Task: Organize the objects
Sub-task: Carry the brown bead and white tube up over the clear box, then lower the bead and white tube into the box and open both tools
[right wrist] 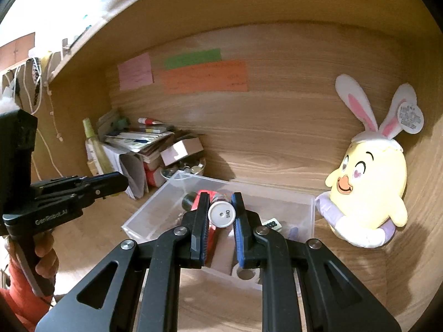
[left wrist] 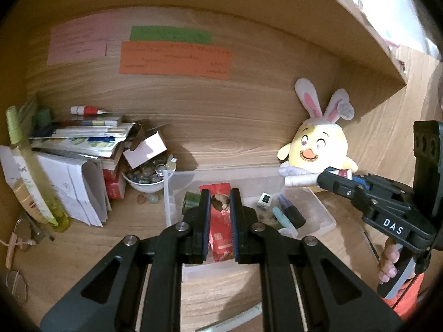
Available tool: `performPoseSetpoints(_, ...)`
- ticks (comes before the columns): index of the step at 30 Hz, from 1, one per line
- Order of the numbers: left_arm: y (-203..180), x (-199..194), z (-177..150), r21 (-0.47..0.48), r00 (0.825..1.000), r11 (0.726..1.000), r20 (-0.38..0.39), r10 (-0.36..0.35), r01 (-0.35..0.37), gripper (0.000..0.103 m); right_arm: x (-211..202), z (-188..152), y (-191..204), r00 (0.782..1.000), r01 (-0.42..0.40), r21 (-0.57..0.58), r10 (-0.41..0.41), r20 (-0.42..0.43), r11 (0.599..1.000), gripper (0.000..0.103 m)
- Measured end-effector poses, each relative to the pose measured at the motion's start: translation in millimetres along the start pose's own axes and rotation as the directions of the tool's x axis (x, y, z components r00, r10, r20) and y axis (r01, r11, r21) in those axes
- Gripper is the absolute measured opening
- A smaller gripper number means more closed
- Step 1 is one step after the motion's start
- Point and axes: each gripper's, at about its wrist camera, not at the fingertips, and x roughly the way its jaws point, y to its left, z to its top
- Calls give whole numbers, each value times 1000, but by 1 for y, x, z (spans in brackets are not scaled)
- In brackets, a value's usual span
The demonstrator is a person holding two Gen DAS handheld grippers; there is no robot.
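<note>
Black tongs first: the right gripper (right wrist: 221,215) pinches a white tube (right wrist: 221,215), its round cap end facing back toward the wrist, so its long axis runs forward along the 2 fingers. The left gripper (left wrist: 219,210) is pressed together on nothing I can make out; the red packet (left wrist: 220,227) seen between its fingers seems to lie in the bin. Taking the clear plastic bin (right wrist: 312,207) as landmark, the tube hangs just above its near side, the right hand nearer. Beside its right end leans a yellow plush chick (right wrist: 371,185); left of it sits a pile of books (left wrist: 80,144).
</note>
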Motion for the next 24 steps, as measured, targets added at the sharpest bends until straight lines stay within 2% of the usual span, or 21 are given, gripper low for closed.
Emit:
performPoseSetpoints(14,-2,53,-13,7,993,1000,-120,22,-22,12,56,-20,-28,988,-56,97,70,-140,994,14)
performPoseSetpoints(24,-6,75,-24,28,984,999,-178,30,-25,12,80,-35,-22,974,-10,43,20,-226,999,14)
